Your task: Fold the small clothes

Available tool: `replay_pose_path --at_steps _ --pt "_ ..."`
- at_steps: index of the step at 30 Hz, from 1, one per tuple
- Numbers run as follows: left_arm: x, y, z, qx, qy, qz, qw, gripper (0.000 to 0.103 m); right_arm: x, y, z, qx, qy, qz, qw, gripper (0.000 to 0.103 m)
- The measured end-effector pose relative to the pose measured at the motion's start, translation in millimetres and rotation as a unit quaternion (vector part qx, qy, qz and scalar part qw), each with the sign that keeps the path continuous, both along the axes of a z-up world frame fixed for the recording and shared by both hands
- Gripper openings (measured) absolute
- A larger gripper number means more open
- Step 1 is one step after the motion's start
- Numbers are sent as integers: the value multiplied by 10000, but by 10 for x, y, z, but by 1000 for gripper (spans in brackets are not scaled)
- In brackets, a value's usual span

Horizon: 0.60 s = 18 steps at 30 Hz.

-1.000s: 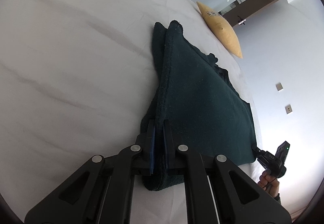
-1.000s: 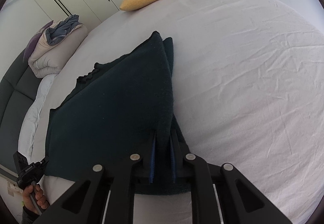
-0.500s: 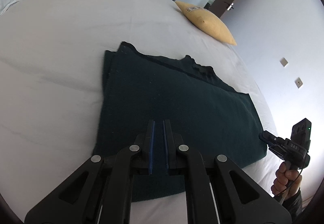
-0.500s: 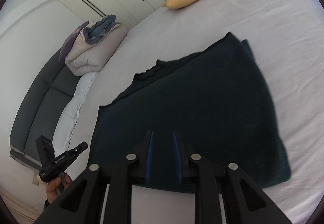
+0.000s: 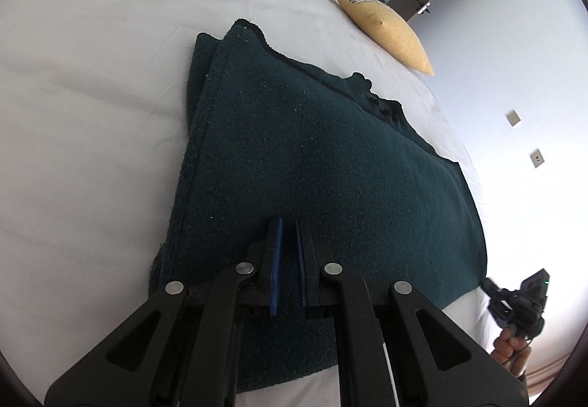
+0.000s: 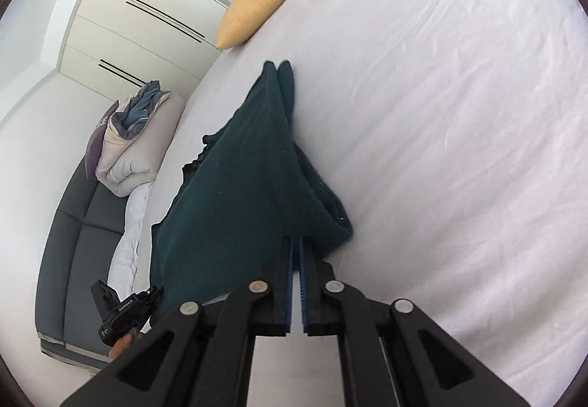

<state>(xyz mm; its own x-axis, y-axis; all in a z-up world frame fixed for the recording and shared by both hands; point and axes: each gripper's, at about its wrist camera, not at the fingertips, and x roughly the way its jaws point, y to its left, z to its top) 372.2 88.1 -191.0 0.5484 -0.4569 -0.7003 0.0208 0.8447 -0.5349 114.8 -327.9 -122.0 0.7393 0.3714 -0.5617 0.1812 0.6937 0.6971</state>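
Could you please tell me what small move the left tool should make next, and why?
Probably open the left tool and shift it to the near left corner of the green garment: its jaws are shut on nothing, over the cloth's near edge, so another fold needs a fresh grip.

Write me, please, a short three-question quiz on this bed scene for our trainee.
1. True or false: the dark green knit garment lies on a wooden floor.
2. The cushion at the far edge of the white bed sheet is: A yellow, B red, C black.
3. Which gripper shows beside the garment's corner in the left wrist view?
Key: 1 false; 2 A; 3 the right gripper.
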Motion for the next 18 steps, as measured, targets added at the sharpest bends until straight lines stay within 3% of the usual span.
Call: replay_pose_path --at_steps 1,4,8,9,10,11,13,18 --pt "1 2 -5 -12 6 16 10000 7 0 -30 58 -36 -88 -56 9999 28" --pt "-4 26 -21 -112 57 78 9999 7 152 -89 149 -273 -32 -162 9995 42" --pt "-11 75 -23 -160 100 51 9998 7 453 34 64 -702 317 246 9967 42" --pt "-8 79 -26 -169 104 48 9998 7 492 71 35 -892 421 303 9947 41" --pt "-9 78 -27 -176 107 46 9998 7 528 111 5 -1124 538 320 9917 29" --pt "-3 75 -30 -177 107 45 9998 7 523 105 -22 -1206 584 259 9906 22" --pt "-1 69 -30 -170 104 45 9998 7 435 21 -82 -1056 575 170 9926 9" --pt "-15 67 -44 -184 80 31 9998 7 308 -15 -125 -1067 566 91 9926 6"
